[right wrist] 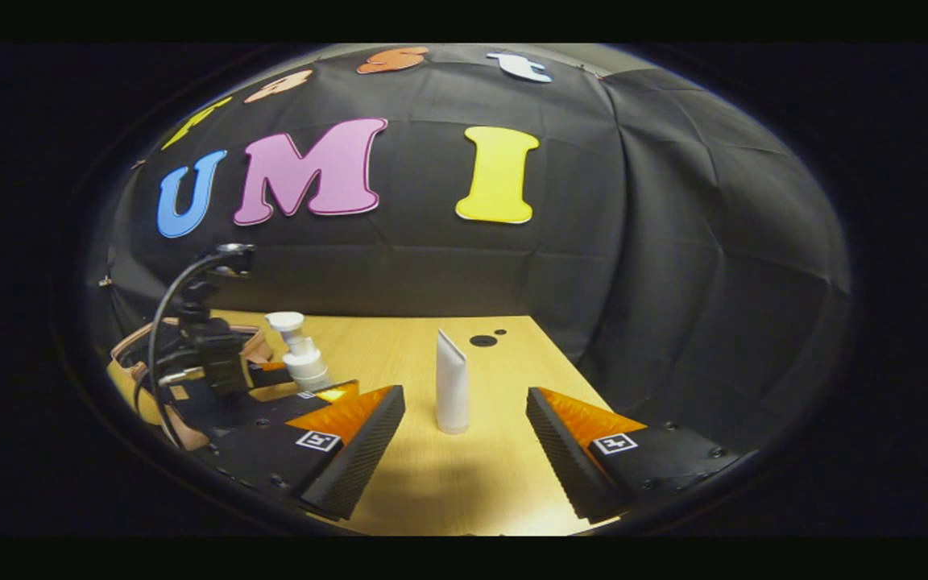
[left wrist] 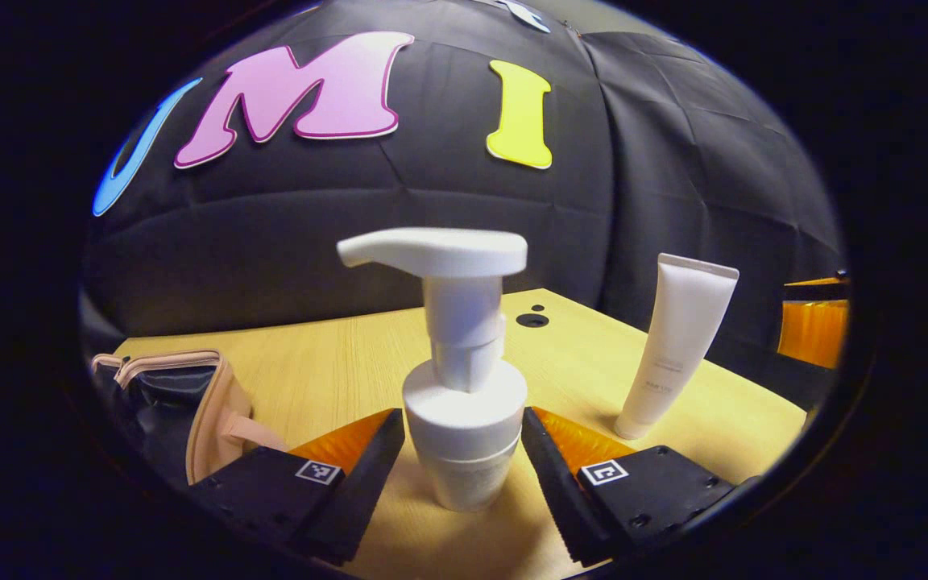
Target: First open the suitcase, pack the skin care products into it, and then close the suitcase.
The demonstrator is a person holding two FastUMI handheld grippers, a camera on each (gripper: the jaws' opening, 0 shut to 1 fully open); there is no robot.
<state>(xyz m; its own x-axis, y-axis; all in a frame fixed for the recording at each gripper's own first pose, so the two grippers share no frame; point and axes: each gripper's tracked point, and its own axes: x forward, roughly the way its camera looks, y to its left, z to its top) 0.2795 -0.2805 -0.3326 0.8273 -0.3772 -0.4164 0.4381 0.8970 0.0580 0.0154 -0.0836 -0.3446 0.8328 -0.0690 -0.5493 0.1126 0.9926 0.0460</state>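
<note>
Left gripper view:
- Left tongs [left wrist: 464, 475]: at the bottom of the frame, spread apart, one finger on each side of the pump bottle [left wrist: 464, 403]. Whether they touch the bottle I cannot tell; they do not look squeezed on it.
- Pump bottle: white, upright on the tabletop [left wrist: 335, 362], in the middle of the frame.
- Tube [left wrist: 677, 342]: white, standing on its cap, right of the bottle and apart from it.
- Suitcase [left wrist: 166, 403]: at the lower left, lid up, dark inside with a pink rim.

Right gripper view:
- Right tongs [right wrist: 464, 451]: at the bottom, wide apart, holding nothing.
- Tube [right wrist: 452, 387]: upright, in line with the gap between the fingers but farther off.
- Pump bottle [right wrist: 299, 354]: at the left, between the left tongs [right wrist: 303, 391], with the open suitcase [right wrist: 130, 370] just behind.

Step in hand: the suitcase looks open, so this is packing, starting with the pump bottle.

Next move: I think the left tongs must squeeze the bottle, lift it, and carry it to the suitcase.
</note>
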